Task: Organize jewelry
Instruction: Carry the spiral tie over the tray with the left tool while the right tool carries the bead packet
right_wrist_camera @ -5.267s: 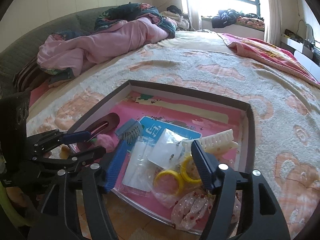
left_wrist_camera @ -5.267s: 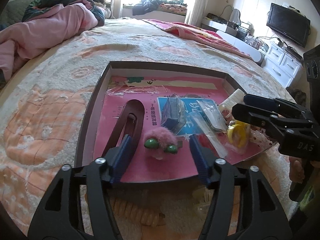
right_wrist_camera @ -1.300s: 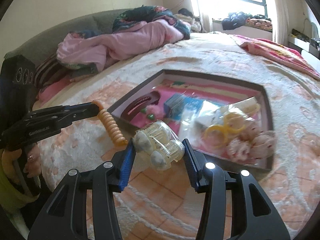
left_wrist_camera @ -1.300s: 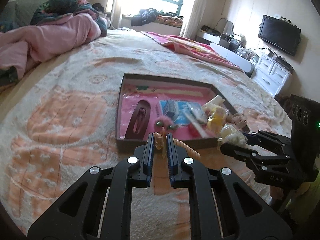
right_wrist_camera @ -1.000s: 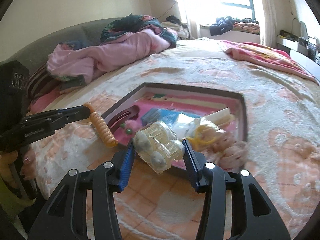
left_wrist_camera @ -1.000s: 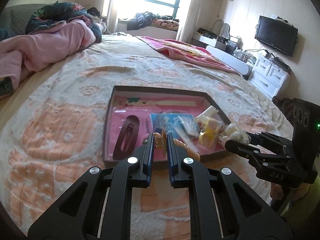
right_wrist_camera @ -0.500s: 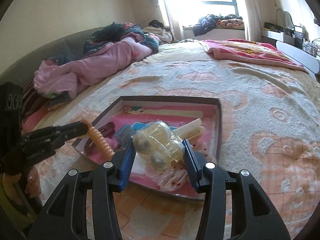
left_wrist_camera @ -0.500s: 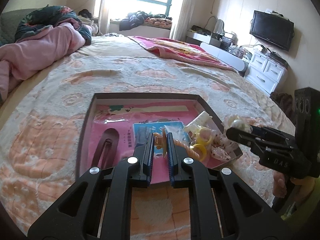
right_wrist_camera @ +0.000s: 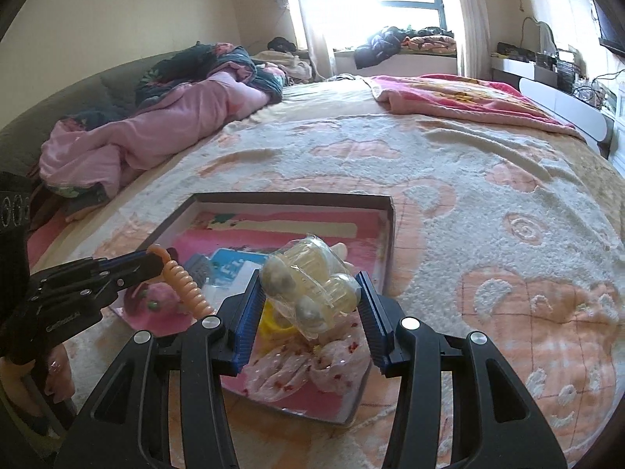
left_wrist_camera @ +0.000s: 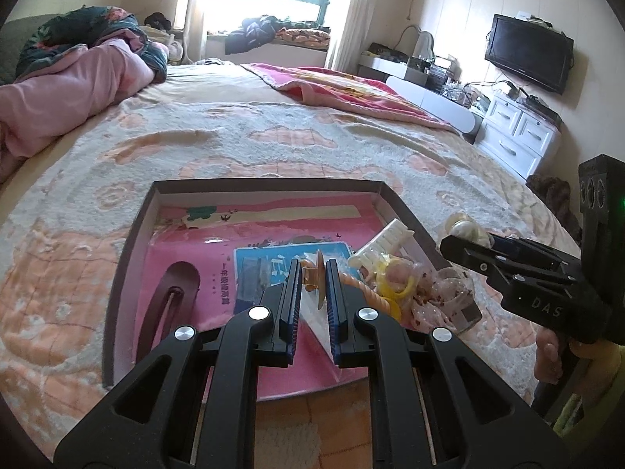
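Observation:
A shallow brown box (left_wrist_camera: 129, 230) with a pink lining lies on the bed; it also shows in the right wrist view (right_wrist_camera: 390, 230). My left gripper (left_wrist_camera: 314, 273) is shut on an orange spiral hair clip (left_wrist_camera: 365, 285), held over the box's front part; the clip also shows in the right wrist view (right_wrist_camera: 185, 281). My right gripper (right_wrist_camera: 310, 293) is shut on a clear bag of pale hair clips (right_wrist_camera: 308, 285), held above the box's right front corner. In the left wrist view it (left_wrist_camera: 465, 234) is at the right.
The box holds a dark red hair clip (left_wrist_camera: 170, 305), a white claw clip (left_wrist_camera: 381, 244), yellow rings (left_wrist_camera: 394, 285), a dotted bag (right_wrist_camera: 308, 363), a pink fuzzy piece (right_wrist_camera: 156, 301) and a blue card (left_wrist_camera: 273, 262). A pink quilt (right_wrist_camera: 156, 129) lies far left. Dresser (left_wrist_camera: 515, 136) stands right.
Both grippers picked up their items from beside the box and carried them forward over it. Since half a second ago both have come closer over the box's front.

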The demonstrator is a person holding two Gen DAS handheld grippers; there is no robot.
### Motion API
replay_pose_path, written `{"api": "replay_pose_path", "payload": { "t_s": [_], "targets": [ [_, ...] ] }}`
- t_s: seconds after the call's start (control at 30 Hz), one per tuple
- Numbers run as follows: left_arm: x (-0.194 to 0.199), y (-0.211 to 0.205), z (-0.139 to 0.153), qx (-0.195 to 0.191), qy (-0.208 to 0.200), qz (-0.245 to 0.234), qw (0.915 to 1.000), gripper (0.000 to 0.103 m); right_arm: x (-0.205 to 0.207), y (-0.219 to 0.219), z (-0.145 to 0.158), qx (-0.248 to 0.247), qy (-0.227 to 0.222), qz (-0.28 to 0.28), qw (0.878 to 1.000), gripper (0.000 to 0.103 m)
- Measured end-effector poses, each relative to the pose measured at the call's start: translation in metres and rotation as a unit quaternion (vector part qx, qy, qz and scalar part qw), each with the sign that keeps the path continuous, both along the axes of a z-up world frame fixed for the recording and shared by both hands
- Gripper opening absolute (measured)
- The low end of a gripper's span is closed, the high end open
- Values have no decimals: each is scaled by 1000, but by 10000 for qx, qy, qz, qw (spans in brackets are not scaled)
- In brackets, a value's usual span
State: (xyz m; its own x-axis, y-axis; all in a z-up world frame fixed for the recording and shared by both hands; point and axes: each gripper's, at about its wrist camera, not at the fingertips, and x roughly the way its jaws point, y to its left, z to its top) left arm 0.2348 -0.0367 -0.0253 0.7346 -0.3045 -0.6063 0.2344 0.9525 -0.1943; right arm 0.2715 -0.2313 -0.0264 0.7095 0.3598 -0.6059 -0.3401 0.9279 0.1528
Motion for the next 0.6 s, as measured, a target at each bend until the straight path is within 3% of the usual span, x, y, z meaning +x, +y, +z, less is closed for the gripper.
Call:
{"api": "replay_pose_path", "payload": {
  "t_s": [0.6],
  "targets": [
    [18, 13, -24, 13, 232, 295, 9993, 7, 23, -5, -23, -162, 246, -291, 9991, 45]
  ]
}}
